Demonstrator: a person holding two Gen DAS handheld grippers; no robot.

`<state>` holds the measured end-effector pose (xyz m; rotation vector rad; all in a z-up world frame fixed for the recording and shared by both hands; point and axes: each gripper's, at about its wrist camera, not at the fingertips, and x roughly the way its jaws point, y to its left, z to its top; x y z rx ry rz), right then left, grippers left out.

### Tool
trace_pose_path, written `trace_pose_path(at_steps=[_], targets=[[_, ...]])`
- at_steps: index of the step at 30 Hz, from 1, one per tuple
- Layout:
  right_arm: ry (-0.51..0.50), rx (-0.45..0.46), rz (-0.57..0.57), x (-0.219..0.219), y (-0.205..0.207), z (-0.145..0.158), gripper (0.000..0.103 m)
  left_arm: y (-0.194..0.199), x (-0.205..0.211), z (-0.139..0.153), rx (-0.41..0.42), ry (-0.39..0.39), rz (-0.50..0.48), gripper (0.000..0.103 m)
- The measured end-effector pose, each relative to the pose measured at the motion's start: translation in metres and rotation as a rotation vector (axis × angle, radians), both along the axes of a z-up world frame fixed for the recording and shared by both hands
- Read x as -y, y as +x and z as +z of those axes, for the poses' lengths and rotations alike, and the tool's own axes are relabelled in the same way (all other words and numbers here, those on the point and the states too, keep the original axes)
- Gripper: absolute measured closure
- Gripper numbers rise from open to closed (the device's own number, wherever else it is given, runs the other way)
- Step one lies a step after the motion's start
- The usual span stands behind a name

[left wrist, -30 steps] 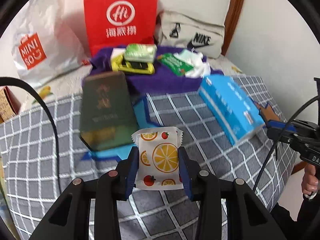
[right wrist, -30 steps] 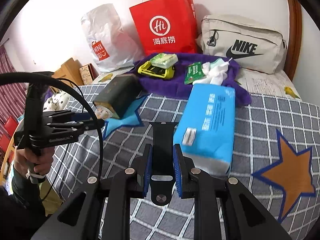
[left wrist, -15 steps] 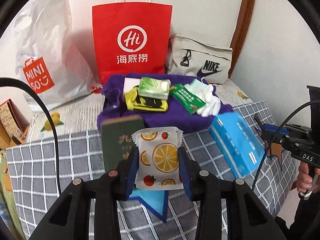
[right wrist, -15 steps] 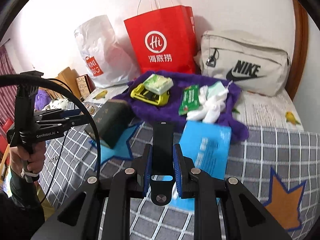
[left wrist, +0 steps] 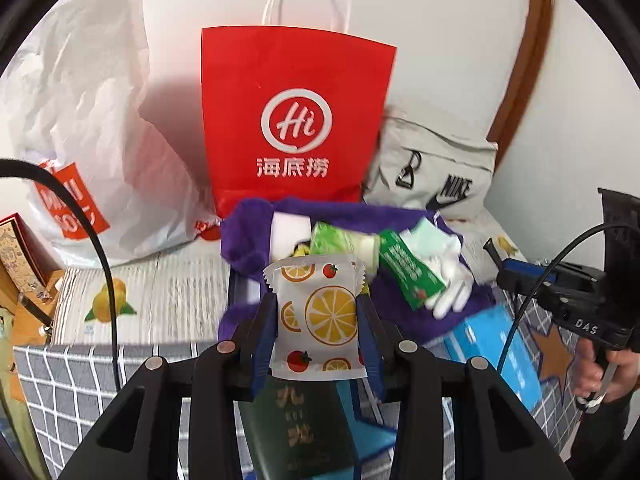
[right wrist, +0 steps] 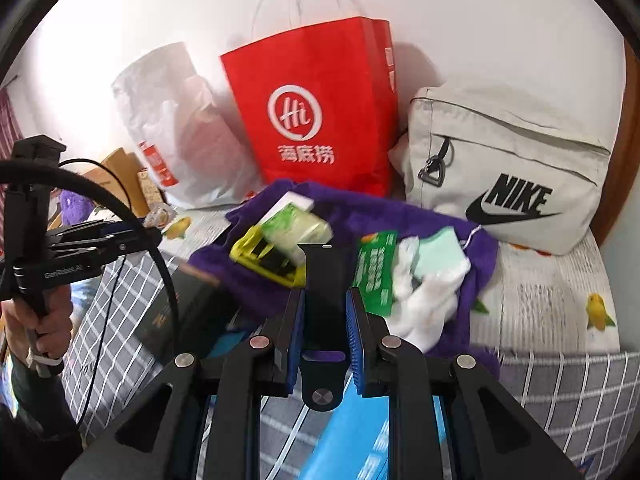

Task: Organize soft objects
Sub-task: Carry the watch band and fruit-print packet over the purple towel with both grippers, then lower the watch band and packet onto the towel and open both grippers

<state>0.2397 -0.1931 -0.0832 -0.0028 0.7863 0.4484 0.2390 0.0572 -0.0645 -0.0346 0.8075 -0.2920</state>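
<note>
My left gripper (left wrist: 316,304) is shut on a white snack packet (left wrist: 320,320) printed with orange slices and tomatoes, held upright. My right gripper (right wrist: 325,296) is shut on a black strap (right wrist: 324,272) that sticks up between the blue pads. Both hang just in front of a purple cloth (right wrist: 360,208) (left wrist: 248,236) spread on the bed. On the cloth lie a green tissue pack (right wrist: 296,228), a yellow item (right wrist: 260,256), a green sachet (right wrist: 376,272) and white gloves (right wrist: 428,308). In the left wrist view, the right gripper's tool (left wrist: 560,292) shows at the right edge.
A red paper bag (left wrist: 296,120), a white plastic bag (left wrist: 88,120) and a beige Nike bag (right wrist: 508,168) stand against the wall behind the cloth. A blue tissue pack (left wrist: 492,344) and a dark green box (left wrist: 300,428) lie on the grey checked blanket (right wrist: 560,380).
Both grippers have risen and moved forward over the blanket toward the purple cloth and the bags. The blue pack and green box now lie below them. Both grips are unchanged.
</note>
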Motion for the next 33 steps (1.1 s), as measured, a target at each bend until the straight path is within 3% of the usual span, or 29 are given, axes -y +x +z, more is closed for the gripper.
trace_pose_path(at_steps=[7,11,19,33], targets=[[0.019,-0.001,-0.053,0.002,0.055,0.004,0.082,0.040,0.008,0.008,0.010,0.009,0.008,0.066],[0.041,-0.011,-0.078,0.006,0.079,-0.001,0.082,0.057,0.019,0.008,0.002,-0.024,-0.011,0.066],[0.060,-0.057,-0.083,0.010,0.103,-0.033,0.082,0.076,0.042,-0.014,-0.025,-0.036,-0.047,0.066],[-0.064,-0.182,-0.110,0.014,0.138,-0.082,0.082,0.090,0.062,-0.042,-0.093,-0.010,-0.095,0.066]])
